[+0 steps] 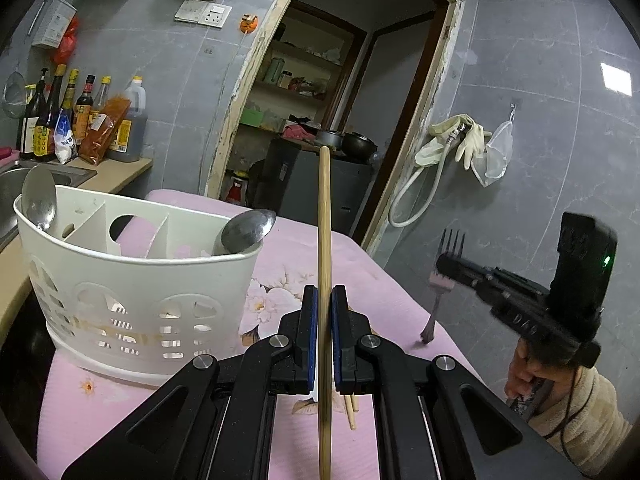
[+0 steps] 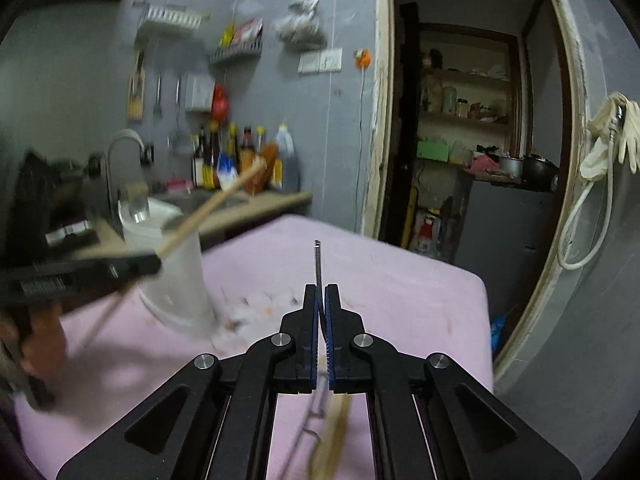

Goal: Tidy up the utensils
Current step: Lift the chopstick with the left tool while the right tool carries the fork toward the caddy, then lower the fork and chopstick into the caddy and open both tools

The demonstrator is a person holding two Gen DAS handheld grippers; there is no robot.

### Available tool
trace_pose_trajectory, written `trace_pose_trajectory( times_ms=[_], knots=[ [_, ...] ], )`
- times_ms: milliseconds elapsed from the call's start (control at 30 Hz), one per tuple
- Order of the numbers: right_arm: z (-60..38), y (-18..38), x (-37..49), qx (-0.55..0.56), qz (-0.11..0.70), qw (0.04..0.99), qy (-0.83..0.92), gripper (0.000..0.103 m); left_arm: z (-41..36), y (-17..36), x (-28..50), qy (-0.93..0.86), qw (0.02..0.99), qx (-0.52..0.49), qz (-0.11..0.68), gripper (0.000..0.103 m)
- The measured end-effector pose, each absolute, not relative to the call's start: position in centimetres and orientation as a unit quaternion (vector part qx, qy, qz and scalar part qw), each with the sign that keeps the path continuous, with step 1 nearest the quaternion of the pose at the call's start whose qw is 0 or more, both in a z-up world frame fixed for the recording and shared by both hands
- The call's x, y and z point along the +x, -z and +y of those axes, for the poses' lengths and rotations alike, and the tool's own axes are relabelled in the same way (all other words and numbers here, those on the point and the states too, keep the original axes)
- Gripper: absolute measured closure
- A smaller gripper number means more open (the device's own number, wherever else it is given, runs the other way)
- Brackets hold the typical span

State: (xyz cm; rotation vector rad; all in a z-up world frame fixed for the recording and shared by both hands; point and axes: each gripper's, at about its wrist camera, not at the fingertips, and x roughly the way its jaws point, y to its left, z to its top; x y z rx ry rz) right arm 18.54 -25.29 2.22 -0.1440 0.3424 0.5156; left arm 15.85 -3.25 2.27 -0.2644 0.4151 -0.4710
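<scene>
My left gripper (image 1: 324,294) is shut on a wooden chopstick (image 1: 324,216) that stands upright between its pads, just right of the white utensil caddy (image 1: 132,292). The caddy holds two metal spoons (image 1: 248,231) in its outer compartments. My right gripper (image 2: 321,292) is shut on a metal fork (image 2: 317,260), seen edge-on; in the left wrist view the fork (image 1: 440,280) hangs tines up above the table's right edge. More chopsticks (image 1: 352,410) lie on the pink cloth (image 1: 360,264) under the left gripper. The right wrist view is blurred; the caddy (image 2: 176,264) shows at its left.
The pink flowered cloth covers a small table. A counter with a sink (image 1: 12,184) and sauce bottles (image 1: 80,120) lies to the left. A doorway (image 1: 320,100) to a storeroom is behind the table. Gloves and a hose (image 1: 448,148) hang on the right wall.
</scene>
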Motion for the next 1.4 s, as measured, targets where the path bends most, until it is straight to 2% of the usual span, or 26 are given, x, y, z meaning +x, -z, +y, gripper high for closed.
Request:
trace_pose_trajectory(
  times_ms=[433, 867, 1133, 1400],
  knots=[
    [-22.2, -7.5, 17.6, 0.014, 0.101, 0.944, -0.313, 0.103, 0.7, -5.8, 15.4, 0.205, 0.953, -0.166, 0.148, 0.099],
    [-15.0, -12.7, 18.7, 0.104, 0.043, 0.899, -0.424, 0.103, 11.0, -10.8, 16.9, 0.128, 0.964, -0.228, 0.045, 0.099],
    [-12.2, -11.8, 20.3, 0.15, 0.054, 0.876, -0.455, 0.103, 14.7, -9.0, 19.4, 0.062, 0.964, -0.259, 0.024, 0.099],
    [-11.8, -8.5, 22.3, 0.157, 0.097, 0.881, -0.435, 0.103, 13.6, -6.5, 20.4, 0.006, 0.973, -0.232, 0.013, 0.099]
  ],
)
